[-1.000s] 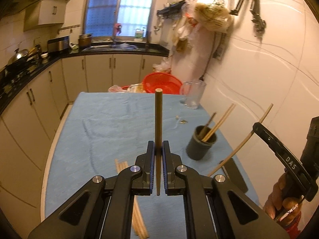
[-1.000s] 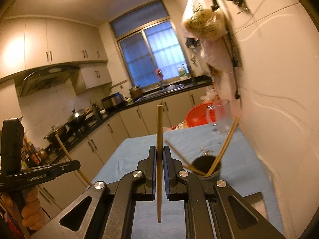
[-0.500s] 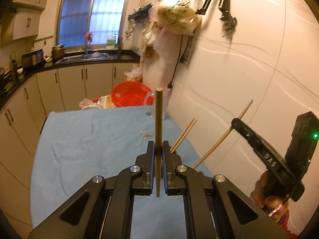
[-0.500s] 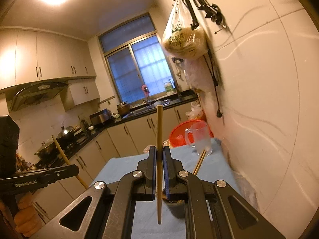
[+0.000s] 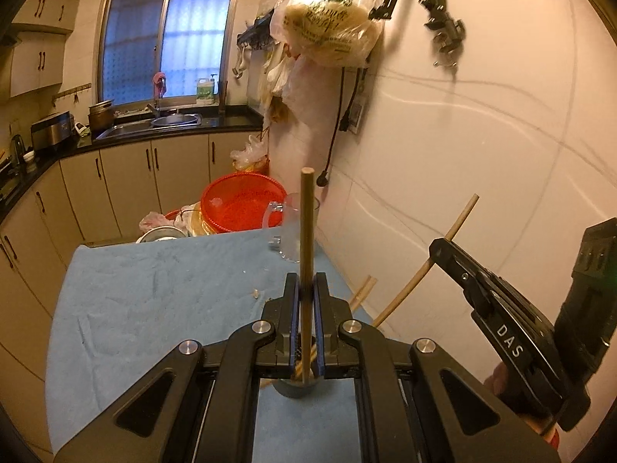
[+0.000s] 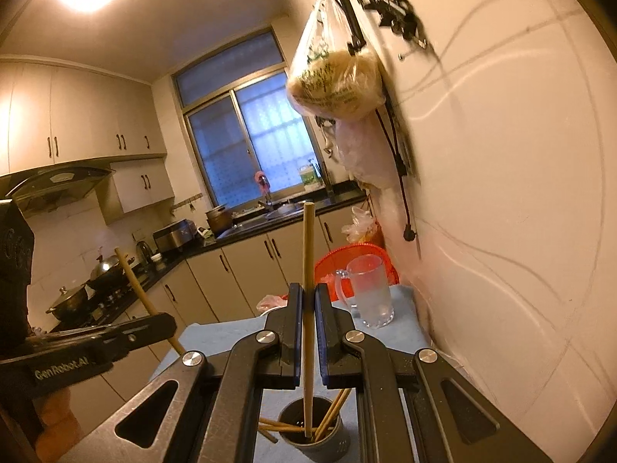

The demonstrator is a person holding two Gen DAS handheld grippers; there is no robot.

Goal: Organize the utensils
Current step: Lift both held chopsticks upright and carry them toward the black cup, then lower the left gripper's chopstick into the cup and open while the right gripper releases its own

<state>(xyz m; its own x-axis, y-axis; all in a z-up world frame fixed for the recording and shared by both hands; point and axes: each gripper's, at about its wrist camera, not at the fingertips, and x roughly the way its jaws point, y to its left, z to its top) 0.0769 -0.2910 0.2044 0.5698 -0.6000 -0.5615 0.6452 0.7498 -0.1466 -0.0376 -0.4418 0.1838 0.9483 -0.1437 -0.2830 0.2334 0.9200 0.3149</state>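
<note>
Chopsticks, one to each claw, are the business at this moment: the left gripper [image 5: 304, 324] is clamped on a darker chopstick [image 5: 307, 231] held near upright, and the right gripper [image 6: 307, 328] is clamped on a paler chopstick [image 6: 307, 270] the same way, each pinched near its lower third so that the free lower tip points down. That hold makes sense for dropping them end-first into the dark grey cup [image 6: 312, 434], which sits at 6 o'clock in both wrist views, directly beneath the jaws; in the right view the pale stick's tip seems to hang at or just inside the cup's mouth, though depth is hard to judge. Several chopsticks already lean inside the cup, so the sorting looks part done. In the left view the right gripper appears at 3 o'clock with its stick slanting up. The cup stands on a blue cloth [image 5: 154, 301] covering a table set against a pale wall. At 12 o'clock on the cloth stands a clear glass mug [image 6: 370, 293], with a red basket [image 5: 243, 204] behind it. Beyond are cream cabinets, a sink under a window, and a full plastic bag [image 5: 327, 27] hanging on the wall.
</note>
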